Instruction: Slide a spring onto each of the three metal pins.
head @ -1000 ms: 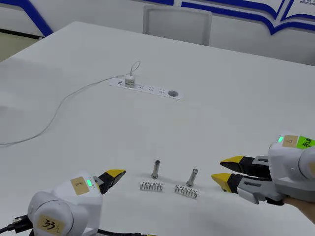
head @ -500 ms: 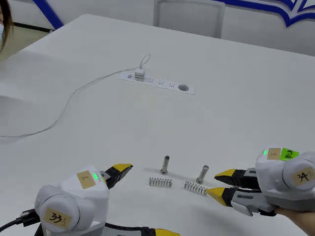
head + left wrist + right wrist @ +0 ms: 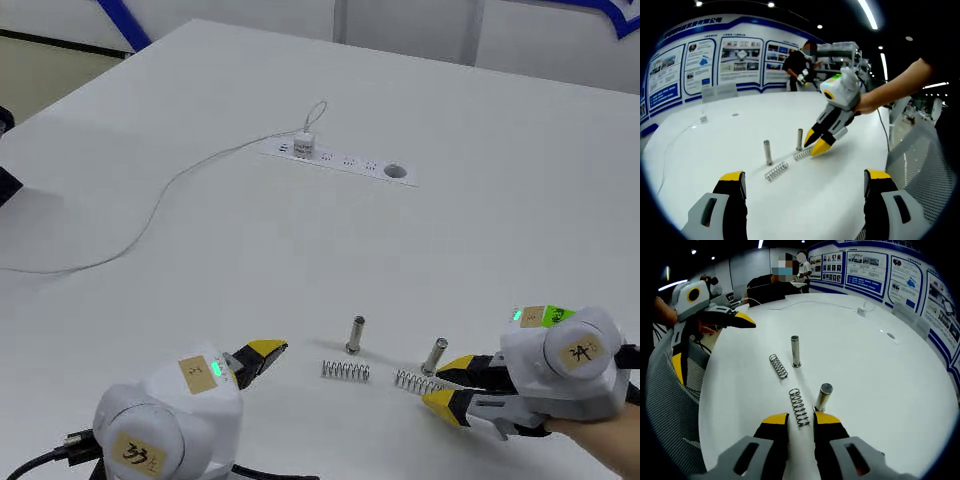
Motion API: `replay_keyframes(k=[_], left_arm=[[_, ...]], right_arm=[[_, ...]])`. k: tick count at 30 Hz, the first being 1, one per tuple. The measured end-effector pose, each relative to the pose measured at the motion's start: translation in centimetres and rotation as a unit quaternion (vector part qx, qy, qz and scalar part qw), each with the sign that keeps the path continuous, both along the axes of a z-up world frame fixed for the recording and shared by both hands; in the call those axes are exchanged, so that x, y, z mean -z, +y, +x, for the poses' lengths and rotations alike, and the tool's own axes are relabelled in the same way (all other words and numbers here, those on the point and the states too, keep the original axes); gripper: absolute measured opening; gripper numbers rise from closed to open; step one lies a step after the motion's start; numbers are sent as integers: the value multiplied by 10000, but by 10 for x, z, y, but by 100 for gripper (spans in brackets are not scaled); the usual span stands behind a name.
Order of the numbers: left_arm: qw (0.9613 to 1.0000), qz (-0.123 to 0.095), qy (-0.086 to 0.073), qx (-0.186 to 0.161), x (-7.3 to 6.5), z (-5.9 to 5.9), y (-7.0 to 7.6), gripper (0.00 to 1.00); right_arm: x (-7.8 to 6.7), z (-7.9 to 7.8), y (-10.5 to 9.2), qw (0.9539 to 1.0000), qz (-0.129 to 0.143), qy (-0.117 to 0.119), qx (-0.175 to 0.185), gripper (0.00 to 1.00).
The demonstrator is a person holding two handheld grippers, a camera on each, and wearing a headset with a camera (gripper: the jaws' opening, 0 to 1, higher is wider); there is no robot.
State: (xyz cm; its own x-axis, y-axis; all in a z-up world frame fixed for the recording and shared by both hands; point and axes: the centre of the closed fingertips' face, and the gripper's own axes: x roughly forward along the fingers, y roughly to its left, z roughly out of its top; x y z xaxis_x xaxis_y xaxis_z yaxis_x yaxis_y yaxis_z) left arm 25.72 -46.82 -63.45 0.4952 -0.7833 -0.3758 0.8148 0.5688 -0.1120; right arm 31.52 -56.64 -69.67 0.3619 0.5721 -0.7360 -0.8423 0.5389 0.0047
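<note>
Two jaws of the white right gripper [image 3: 801, 418] sit narrowly apart, flanking the end of a small coiled steel spring [image 3: 798, 406]; a silver metal pin [image 3: 823, 397] stands just beyond. Labelled "33", the white left gripper [image 3: 805, 176] gapes wide; right label illegible.

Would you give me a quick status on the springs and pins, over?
Left hand-held gripper open, short of the pins. Right hand-held gripper open, tips straddling near spring's end. Other spring lying flat; near pin, far pin upright, bare. Power strip far back.
</note>
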Motion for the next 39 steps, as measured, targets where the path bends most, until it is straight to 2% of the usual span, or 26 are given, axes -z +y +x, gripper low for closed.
replay_keyframes(k=[7,8,21,25,28,35,39], left_arm=[[10000,-11,8,-47,0,1,2,100],[10000,-9,13,-41,0,1,2,100],[10000,23,-32,18,-2,0,1,98],[10000,-7,-62,11,-5,2,1,97],[9999,53,-98,65,-6,2,0,97],[9995,112,-230,200,-15,4,-2,94],[9984,165,-254,467,-20,3,-11,88]], right_arm=[[8,-5,-1,9999,-98,82,-100,17],[5,-3,2,9999,30,12,-127,16],[4,-9,-3,9998,18,181,-88,11],[-6,-14,-3,9998,52,92,-168,10],[-15,-17,-3,9997,76,13,-212,10],[-47,-26,1,9981,106,-310,-528,10],[-67,-33,3,9960,85,-512,-725,10]])
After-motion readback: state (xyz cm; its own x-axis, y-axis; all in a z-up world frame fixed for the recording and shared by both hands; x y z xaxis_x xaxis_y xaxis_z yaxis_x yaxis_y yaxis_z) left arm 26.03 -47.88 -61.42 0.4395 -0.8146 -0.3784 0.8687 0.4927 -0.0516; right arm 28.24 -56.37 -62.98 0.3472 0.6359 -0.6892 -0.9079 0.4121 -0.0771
